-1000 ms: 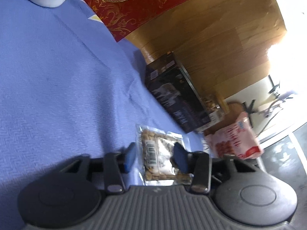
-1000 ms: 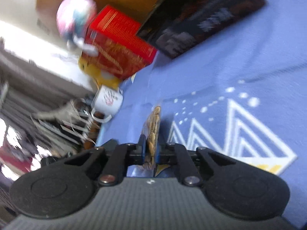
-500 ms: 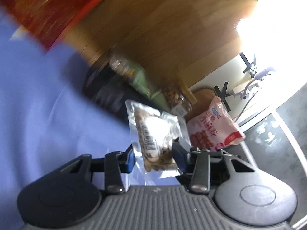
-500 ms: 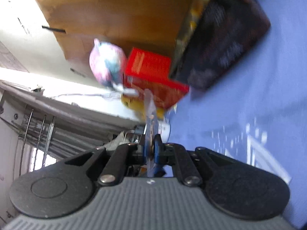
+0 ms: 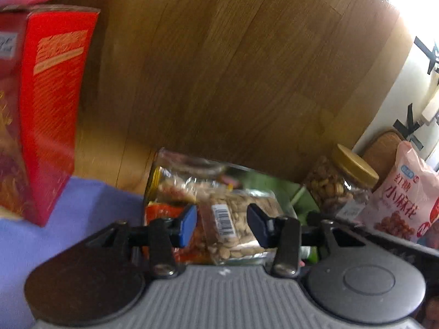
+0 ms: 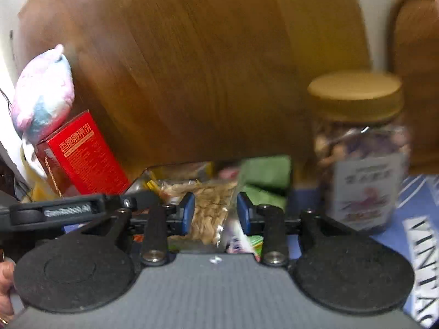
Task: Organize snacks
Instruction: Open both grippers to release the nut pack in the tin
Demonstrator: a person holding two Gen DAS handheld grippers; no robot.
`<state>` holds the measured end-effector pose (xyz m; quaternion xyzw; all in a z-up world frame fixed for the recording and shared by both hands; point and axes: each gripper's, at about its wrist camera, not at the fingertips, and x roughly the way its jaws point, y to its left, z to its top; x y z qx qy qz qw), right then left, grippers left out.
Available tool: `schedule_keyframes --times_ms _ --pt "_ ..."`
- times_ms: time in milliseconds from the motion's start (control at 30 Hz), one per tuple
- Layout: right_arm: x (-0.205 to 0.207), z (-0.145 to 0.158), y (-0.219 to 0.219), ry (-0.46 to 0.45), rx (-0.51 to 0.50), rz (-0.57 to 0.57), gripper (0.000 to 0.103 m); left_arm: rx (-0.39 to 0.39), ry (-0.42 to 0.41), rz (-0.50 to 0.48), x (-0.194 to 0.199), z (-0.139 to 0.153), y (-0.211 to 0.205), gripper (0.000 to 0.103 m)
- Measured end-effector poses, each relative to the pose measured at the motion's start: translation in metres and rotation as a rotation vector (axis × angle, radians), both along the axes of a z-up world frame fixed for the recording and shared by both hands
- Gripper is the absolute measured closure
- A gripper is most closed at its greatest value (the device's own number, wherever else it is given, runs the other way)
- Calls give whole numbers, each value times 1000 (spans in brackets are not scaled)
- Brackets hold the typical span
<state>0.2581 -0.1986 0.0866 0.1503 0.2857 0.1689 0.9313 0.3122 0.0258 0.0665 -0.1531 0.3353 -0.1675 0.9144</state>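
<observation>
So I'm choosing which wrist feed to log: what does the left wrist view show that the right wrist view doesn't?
Only the left wrist view shows the pink snack bag and the barcoded nut packet between its open fingers. Only the right shows the pink-and-blue plush, the green packets and the left gripper's arm. Both show the red box, the gold-lidded nut jar and the snack container.
</observation>
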Motion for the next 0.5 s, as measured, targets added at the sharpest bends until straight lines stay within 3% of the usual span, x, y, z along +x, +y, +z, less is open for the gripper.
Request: schedule_keyframes --times_ms 133,233,500 --pt "-45 -2 -17 -44 85 -44 65 4 -50 14 -39 10 3 59" --pt "-88 -15 -24 -54 113 -57 65 36 -96 14 -80 19 -2 50" --pt "-180 -54 -14 29 118 -86 65 180 -77 -3 -182 5 -34 30"
